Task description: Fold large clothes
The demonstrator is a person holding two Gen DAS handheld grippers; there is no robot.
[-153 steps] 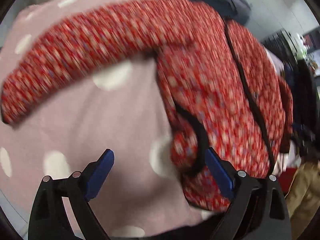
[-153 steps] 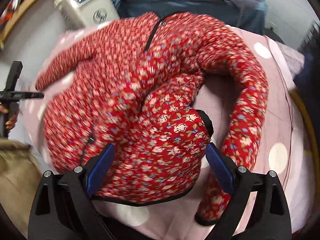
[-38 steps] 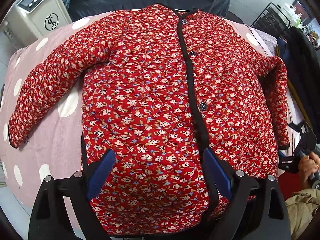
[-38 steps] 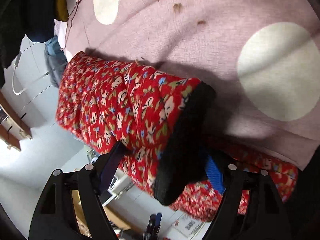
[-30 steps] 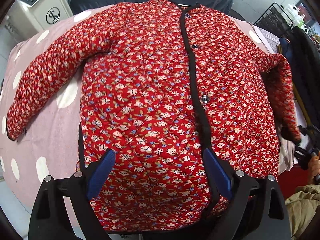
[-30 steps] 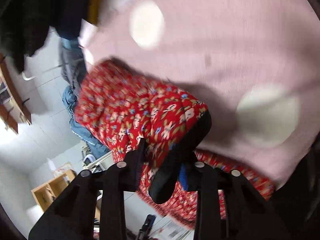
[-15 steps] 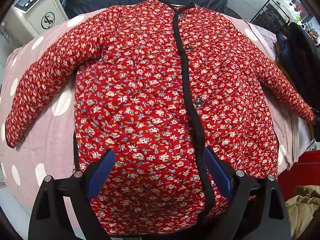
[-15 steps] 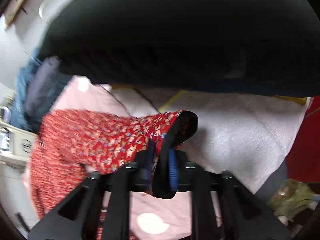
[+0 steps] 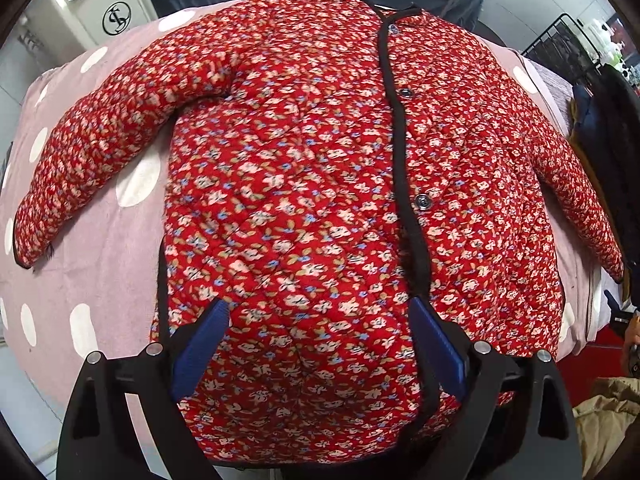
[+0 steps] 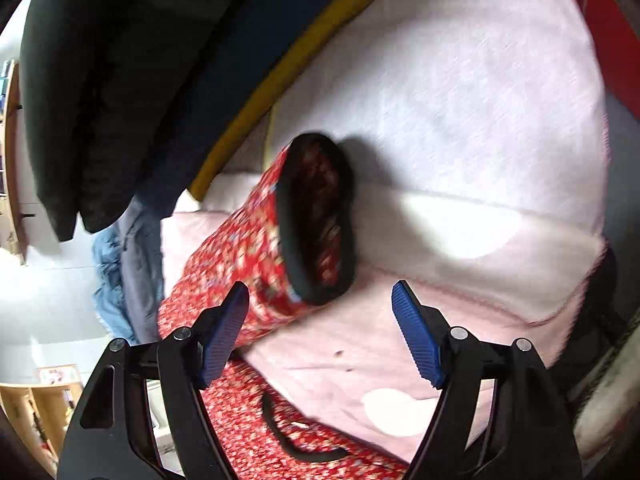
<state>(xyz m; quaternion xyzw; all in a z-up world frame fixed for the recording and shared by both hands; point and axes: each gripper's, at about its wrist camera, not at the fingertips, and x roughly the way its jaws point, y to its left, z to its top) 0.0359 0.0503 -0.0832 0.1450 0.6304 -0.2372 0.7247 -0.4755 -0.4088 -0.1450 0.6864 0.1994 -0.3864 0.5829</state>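
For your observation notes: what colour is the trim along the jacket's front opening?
Black, against the red floral jacket; the trim shows best in the left wrist view.

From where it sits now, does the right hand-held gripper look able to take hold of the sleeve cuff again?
Probably yes. The right hand-held gripper is opening with nothing between its pads, and the black-edged cuff lies just ahead on the pink blanket with nothing over it.

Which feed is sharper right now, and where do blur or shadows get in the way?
Left wrist view: sharp, evenly lit, the jacket bulging from fisheye. Right wrist view: motion-smeared, the sleeve cuff soft, throwing a dark shadow on the pink cover.
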